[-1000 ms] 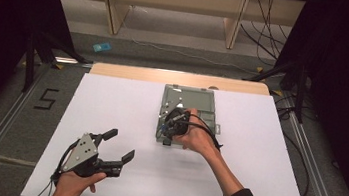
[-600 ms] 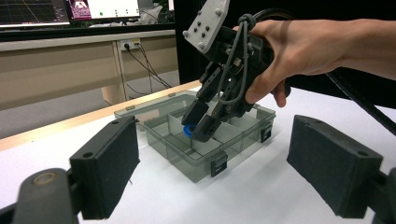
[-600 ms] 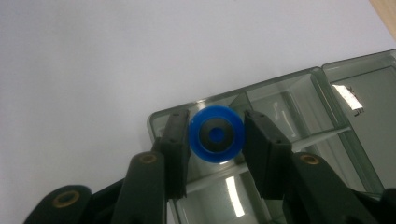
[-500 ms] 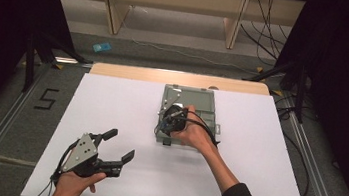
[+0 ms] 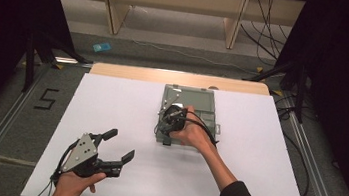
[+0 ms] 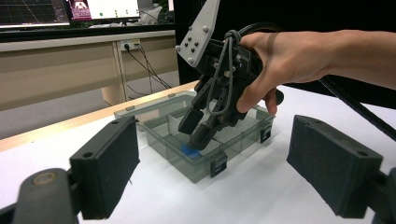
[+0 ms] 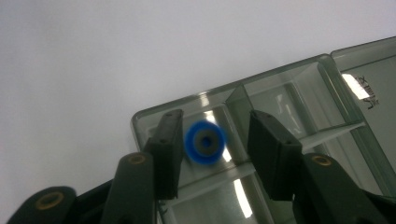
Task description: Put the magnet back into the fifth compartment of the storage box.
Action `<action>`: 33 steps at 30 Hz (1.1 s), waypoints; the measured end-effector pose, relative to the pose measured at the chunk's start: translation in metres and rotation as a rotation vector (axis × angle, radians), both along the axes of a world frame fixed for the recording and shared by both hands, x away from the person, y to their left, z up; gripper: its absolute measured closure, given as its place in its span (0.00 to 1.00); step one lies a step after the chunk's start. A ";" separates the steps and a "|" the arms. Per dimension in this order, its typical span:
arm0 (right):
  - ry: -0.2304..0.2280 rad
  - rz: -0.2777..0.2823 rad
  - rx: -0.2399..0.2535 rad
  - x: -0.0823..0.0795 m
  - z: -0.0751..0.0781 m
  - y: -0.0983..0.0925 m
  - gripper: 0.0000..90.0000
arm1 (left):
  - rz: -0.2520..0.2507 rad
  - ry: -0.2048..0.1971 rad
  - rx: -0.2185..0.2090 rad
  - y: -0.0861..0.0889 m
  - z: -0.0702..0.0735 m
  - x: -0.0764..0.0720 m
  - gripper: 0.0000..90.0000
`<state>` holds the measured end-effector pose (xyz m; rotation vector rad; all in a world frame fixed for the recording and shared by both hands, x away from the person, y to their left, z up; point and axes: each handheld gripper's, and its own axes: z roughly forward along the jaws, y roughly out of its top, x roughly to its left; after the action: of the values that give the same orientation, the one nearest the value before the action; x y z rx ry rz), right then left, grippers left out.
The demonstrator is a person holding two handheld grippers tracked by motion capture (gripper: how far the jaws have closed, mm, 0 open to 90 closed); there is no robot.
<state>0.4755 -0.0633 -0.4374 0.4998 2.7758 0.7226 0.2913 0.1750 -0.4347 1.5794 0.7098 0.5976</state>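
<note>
Jaws of the right gripper (image 7: 215, 154), just opening, flank a blue ring (image 7: 204, 142) in the box's (image 7: 299, 93) corner compartment, pads off it.

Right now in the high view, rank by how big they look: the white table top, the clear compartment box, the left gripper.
1. White table top
2. Clear compartment box
3. Left gripper, though it looks nearly as large as the box and sits nearer the camera, so that ranking is unsure.

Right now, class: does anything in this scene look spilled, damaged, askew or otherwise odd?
Nothing stands out. The clear compartment box sits flat on the white table with its lid open. A blue ring lies in a corner compartment between the right gripper's parted jaws. The left gripper is open and apart.
</note>
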 end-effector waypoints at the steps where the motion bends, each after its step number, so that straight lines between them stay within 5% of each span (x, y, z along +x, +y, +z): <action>1: -0.004 -0.002 0.006 0.000 0.001 0.000 0.58 | 0.000 0.000 0.000 0.000 0.000 0.000 0.18; 16: -0.054 -0.042 0.142 -0.003 0.024 -0.017 0.40 | 0.004 0.006 0.000 -0.001 -0.001 0.001 0.18; 33: -0.076 -0.067 0.228 -0.015 0.036 -0.025 0.31 | 0.002 0.003 0.000 0.000 -0.001 0.000 0.18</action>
<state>0.4606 -0.0886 -0.4014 0.5922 2.6070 1.0268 0.2917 0.1751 -0.4354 1.5806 0.7139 0.5965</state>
